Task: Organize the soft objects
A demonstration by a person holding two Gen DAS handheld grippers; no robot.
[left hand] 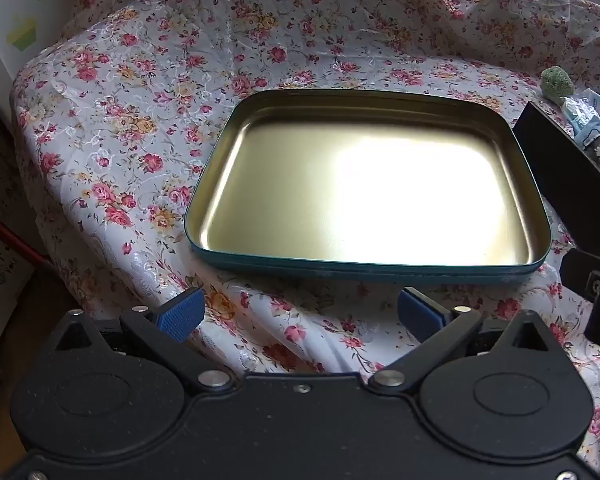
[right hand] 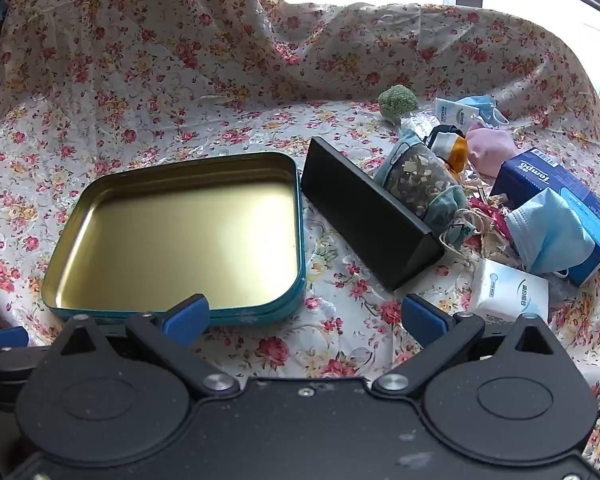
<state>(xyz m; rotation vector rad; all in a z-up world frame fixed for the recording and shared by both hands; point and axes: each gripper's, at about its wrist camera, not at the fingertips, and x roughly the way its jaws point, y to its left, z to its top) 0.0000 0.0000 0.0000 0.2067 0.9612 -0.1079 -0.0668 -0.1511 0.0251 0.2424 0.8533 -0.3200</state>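
In the left wrist view, the left hand-held gripper (left hand: 300,314) hung wide open and empty before the bare tin (left hand: 228,236). In the right wrist view, the right hand-held gripper (right hand: 302,318) gaped empty too; soft objects, including a face mask (right hand: 548,236), lay right of the tin (right hand: 180,312). Pinching one piece at a time would suit.

In the left wrist view, the black box (left hand: 568,176) to the right of the tin tray (left hand: 236,120) is cut off by the picture's right edge, and the soft items behind it are largely hidden. In the right wrist view, the blue tissue pack (right hand: 540,172) is partly covered by a face mask (right hand: 548,232); its small print cannot be read.
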